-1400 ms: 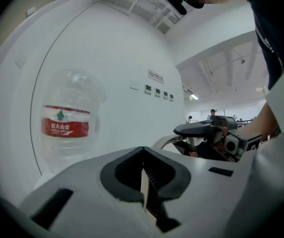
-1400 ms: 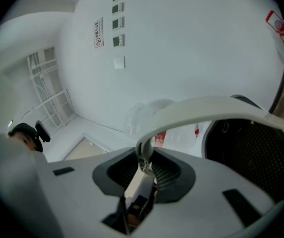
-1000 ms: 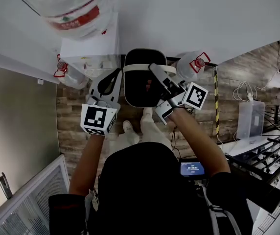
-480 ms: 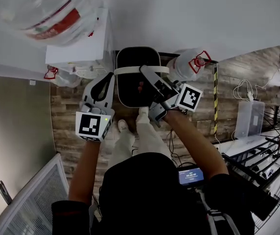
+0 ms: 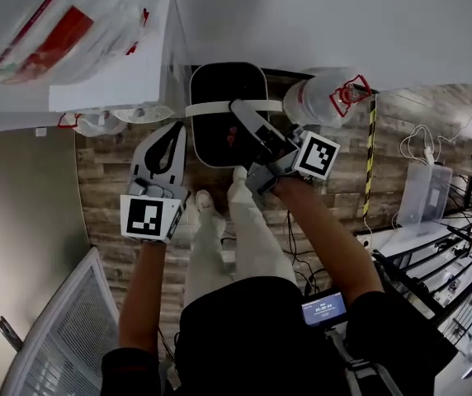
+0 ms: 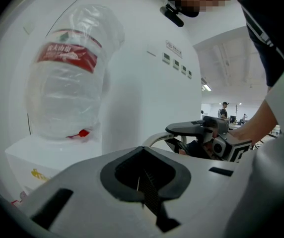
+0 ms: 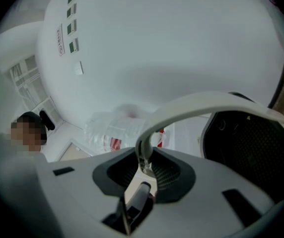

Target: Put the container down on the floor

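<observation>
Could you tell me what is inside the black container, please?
Only dark mesh walls show inside the container; the white handle and the right gripper cover part, and the bottom is too dark to tell.

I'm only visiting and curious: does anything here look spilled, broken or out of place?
Nothing stands out. The black container is held by its white handle in the right hand-held gripper, and nothing looks spilled or damaged around it.
</observation>
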Tool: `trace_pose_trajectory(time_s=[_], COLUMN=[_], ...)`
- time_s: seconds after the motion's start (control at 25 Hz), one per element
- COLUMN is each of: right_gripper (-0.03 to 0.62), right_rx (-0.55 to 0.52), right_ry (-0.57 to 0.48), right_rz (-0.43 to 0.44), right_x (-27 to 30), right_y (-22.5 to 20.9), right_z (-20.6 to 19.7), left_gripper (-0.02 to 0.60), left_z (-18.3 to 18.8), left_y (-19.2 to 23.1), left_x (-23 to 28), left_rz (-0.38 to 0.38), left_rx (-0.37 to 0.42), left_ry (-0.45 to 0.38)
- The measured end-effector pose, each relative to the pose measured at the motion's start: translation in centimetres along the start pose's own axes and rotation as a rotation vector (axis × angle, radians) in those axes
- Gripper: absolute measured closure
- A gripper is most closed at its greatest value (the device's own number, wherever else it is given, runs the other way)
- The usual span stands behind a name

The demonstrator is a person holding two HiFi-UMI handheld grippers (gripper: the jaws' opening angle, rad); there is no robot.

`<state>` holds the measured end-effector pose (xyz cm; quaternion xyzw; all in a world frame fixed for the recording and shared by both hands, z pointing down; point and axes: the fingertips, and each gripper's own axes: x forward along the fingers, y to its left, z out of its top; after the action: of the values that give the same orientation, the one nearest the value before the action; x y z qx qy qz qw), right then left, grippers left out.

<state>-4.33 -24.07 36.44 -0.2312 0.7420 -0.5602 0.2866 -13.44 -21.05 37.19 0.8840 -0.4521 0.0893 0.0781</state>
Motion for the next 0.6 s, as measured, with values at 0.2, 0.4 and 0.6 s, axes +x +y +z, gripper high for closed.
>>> trace_pose_trajectory(time_s=[0.2,0.4,0.6], right_gripper=[0.500,0.500,0.502], right_rx=[0.016,0.023,0.054], right_ry=[0.000,-0.015,-0.017], right_rz=[-0.014,-0.021,-0.049], right_x=[0.6,0.2,-0.4], right_y=[-5.1,-9.6,-15.4], right_z=[0.8,1.8,1.9], left_gripper=[0.565,0.565,0.565], left_z=[-4.0,-7.3,-12.0], left_y=[1.6,0.5,-0.3], left_x=[2.3,5.2,7.0], left_rz=[0.001,-0.020,-0.024], left_rx=[-0.002,-0.007,-0.034], left_ry=[0.040,0.052,0.091])
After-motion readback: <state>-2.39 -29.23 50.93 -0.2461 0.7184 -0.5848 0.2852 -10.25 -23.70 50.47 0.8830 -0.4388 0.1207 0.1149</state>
